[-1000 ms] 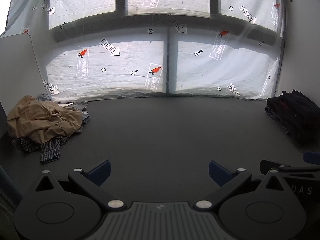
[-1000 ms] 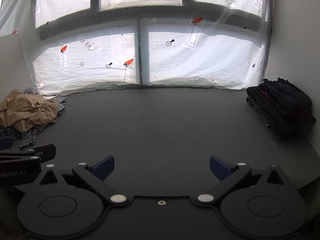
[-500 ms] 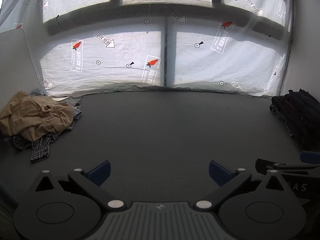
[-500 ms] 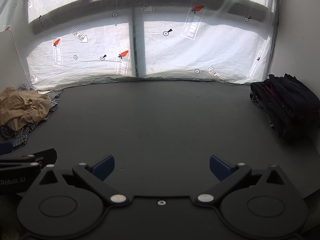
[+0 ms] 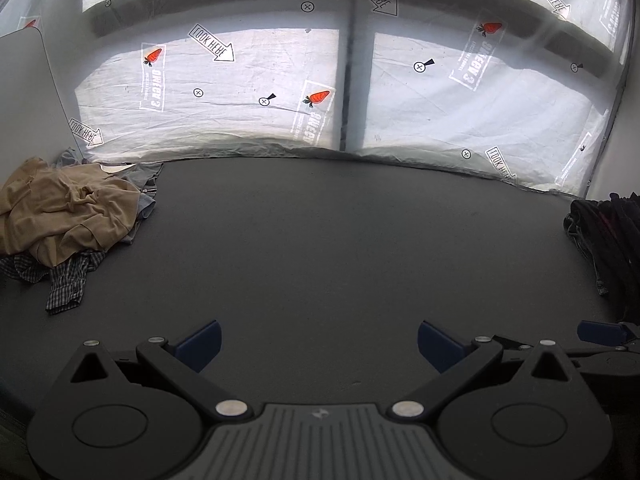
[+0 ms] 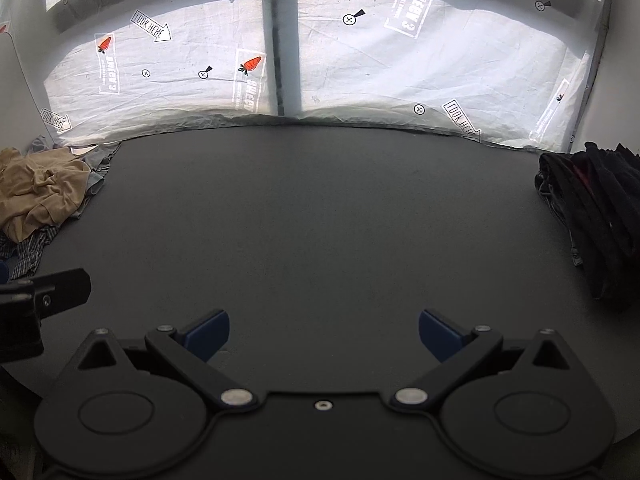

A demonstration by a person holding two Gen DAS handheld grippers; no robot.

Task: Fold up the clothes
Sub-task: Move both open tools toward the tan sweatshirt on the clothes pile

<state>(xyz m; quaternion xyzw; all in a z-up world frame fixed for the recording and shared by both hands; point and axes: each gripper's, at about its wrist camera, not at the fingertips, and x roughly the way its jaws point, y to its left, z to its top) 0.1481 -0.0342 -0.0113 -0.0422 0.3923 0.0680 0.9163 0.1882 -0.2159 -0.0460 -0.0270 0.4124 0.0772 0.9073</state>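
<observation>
Left wrist view takes in a wide dark grey table (image 5: 320, 248) with a matte, faintly speckled top, running back to a wall of windows covered in white plastic sheeting (image 5: 260, 92). That sheeting is wrinkled, lit from behind, and printed with orange carrots, mirrored lettering and arrows. A dark window post (image 5: 352, 80) splits it down the middle, and plain white walls close the room at both sides. The left gripper (image 5: 318, 340) hangs low over the near edge of the table, its blue-tipped fingers (image 5: 200, 342) spread wide with only bare tabletop between them. At the far left lies a crumpled heap of clothes: a tan garment (image 5: 60, 208) on top, a checked shirt (image 5: 68, 280) spilling out beneath it, and something grey-blue behind. A pile of dark clothes (image 5: 604, 232) sits against the right edge, well apart from the first heap. From the right wrist view, the right gripper (image 6: 324, 332) is likewise spread wide and holds nothing, just beside its partner.
</observation>
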